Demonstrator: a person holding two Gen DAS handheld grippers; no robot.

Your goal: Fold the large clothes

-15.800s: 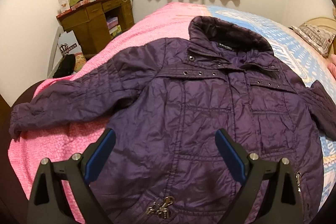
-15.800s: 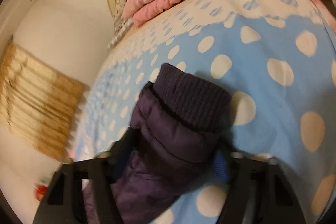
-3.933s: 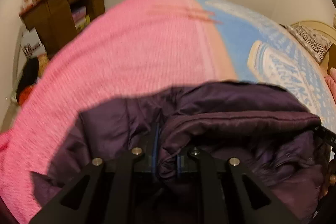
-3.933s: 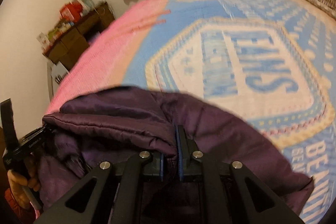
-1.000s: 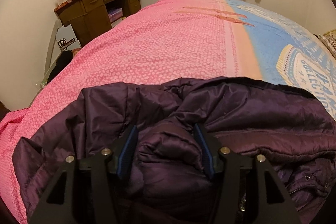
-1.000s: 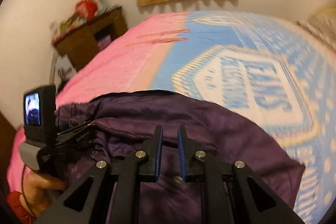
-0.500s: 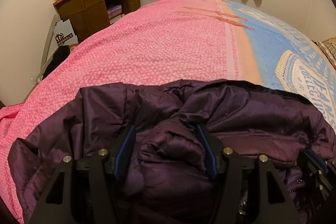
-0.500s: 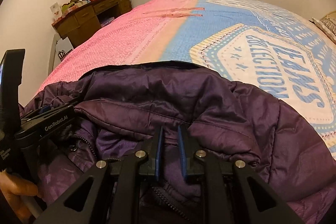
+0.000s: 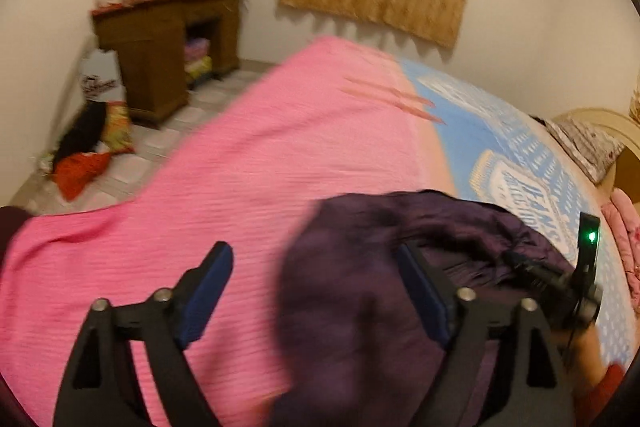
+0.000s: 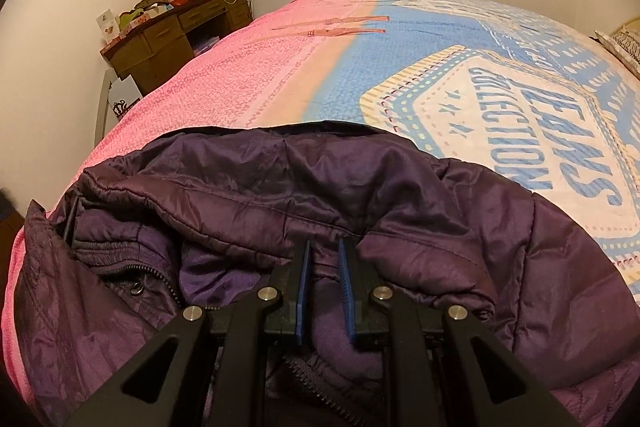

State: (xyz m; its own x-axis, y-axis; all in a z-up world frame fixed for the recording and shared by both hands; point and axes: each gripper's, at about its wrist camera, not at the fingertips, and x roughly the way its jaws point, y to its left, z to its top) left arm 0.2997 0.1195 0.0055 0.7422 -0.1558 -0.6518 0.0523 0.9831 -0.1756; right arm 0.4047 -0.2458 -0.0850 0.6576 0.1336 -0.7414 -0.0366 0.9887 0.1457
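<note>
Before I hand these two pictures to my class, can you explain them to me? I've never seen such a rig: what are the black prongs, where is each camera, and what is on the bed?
No robot arm here: a person holds a two-finger gripper in each hand, each with a fisheye camera looking forward along its fingers. One picture is from the left tool, one from the right.

A purple jacket lies bunched on a bed covered by a pink and blue bedspread. The task is folding it.

The right gripper is shut on a fold of the jacket, its blue pads close together with fabric between them. The left gripper is open, jaws wide apart; its picture is blurred. At that picture's right edge you can see the other tool.

A wooden desk stands by the wall.
</note>
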